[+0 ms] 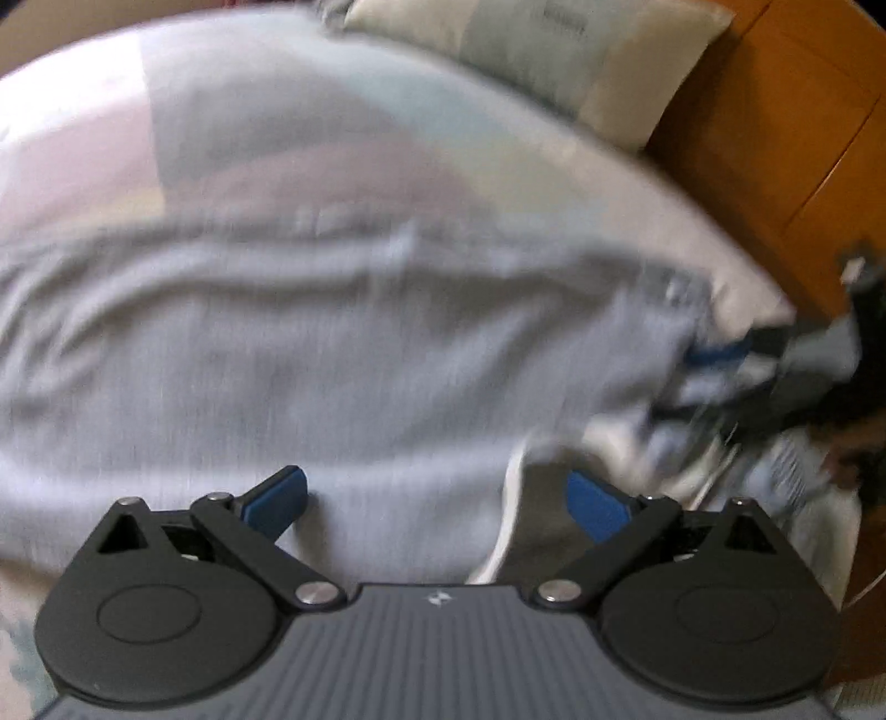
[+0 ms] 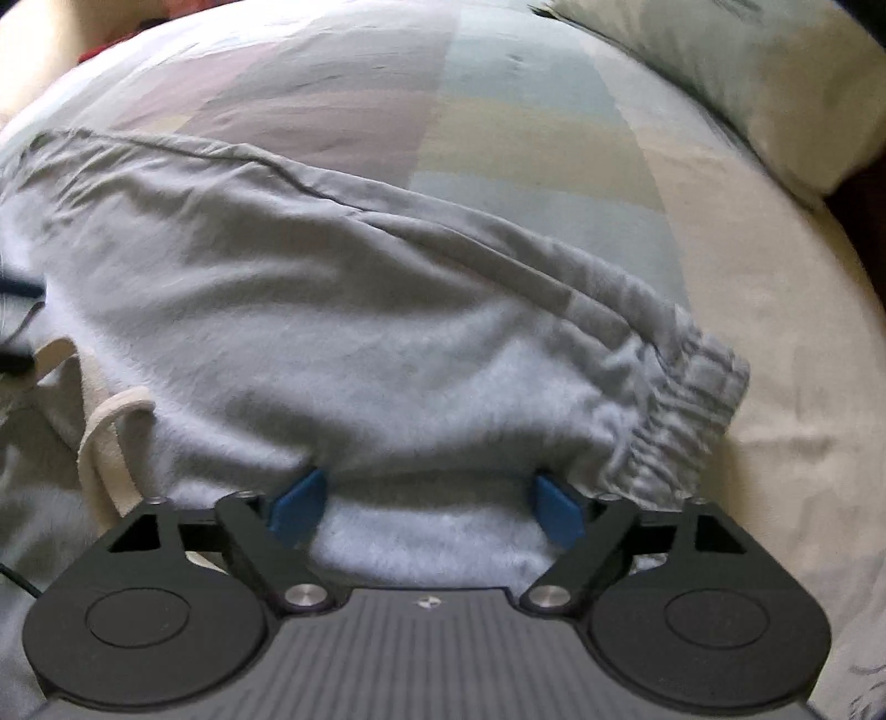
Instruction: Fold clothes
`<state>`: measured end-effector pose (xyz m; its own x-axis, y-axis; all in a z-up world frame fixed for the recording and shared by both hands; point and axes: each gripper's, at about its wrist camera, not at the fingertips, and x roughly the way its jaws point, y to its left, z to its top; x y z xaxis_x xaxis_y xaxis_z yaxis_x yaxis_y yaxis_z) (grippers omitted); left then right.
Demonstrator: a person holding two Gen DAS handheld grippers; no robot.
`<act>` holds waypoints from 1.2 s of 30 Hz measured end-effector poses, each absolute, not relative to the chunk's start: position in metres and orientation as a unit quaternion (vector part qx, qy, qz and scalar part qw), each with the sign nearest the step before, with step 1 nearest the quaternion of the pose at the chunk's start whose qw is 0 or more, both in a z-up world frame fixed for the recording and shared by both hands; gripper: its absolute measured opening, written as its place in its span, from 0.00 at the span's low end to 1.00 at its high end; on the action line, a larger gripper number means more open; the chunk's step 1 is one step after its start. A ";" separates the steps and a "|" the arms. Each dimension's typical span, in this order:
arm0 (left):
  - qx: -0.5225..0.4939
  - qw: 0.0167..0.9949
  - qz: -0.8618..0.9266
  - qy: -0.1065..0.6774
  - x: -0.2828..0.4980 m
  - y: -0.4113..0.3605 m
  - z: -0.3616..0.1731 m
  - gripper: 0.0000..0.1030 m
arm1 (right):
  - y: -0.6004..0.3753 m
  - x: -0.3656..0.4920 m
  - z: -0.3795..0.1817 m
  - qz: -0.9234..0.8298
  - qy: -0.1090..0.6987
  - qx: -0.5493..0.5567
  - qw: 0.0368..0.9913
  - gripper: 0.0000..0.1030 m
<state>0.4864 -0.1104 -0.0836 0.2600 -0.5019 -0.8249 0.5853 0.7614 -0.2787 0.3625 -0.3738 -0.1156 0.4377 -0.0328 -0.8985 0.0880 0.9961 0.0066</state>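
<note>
Sweatpants (image 2: pixel 343 310) on bed (image 2: pixel 498 127) (grippers agape)

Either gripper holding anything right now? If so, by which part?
Nothing is held. The left gripper and the right gripper are both open over the grey sweatpants on the bed; no cloth is pinched between the fingers.

No readable text, number or brand name is showing in either view. A small white emblem is sitting on the ribbed grey body of the left gripper (image 1: pixel 437 501) and of the right gripper (image 2: pixel 426 501), too small to make out. A dark mark is showing on the pillow (image 1: pixel 565 25), blurred past reading.
</note>
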 end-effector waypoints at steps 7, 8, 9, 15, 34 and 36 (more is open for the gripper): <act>0.056 0.771 -0.326 0.544 0.471 -0.079 -0.085 0.97 | -0.373 0.370 -0.102 -0.031 0.525 0.030 0.850 0.90; 0.060 0.780 -0.325 0.532 0.479 -0.081 -0.080 0.97 | -0.373 0.375 -0.096 -0.026 0.513 0.042 0.857 0.90; 0.066 0.788 -0.324 0.519 0.490 -0.085 -0.076 0.97 | -0.373 0.380 -0.092 -0.022 0.502 0.052 0.863 0.90; 0.086 0.823 -0.314 0.465 0.559 -0.122 -0.079 0.97 | -0.364 0.438 -0.096 -0.065 0.466 0.081 0.879 0.90; 0.096 0.850 -0.248 0.455 0.610 -0.119 -0.101 0.98 | -0.359 0.452 -0.109 -0.089 0.465 0.096 0.876 1.00; 0.085 0.851 -0.231 0.463 0.610 -0.102 -0.106 0.98 | -0.356 0.445 -0.116 -0.086 0.485 0.086 0.866 1.00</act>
<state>0.6102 -0.1017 -0.1057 0.4641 -0.3139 -0.8283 0.4723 0.8788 -0.0684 0.4452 -0.3562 -0.1159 0.5148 -0.0659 -0.8548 0.2324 0.9704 0.0651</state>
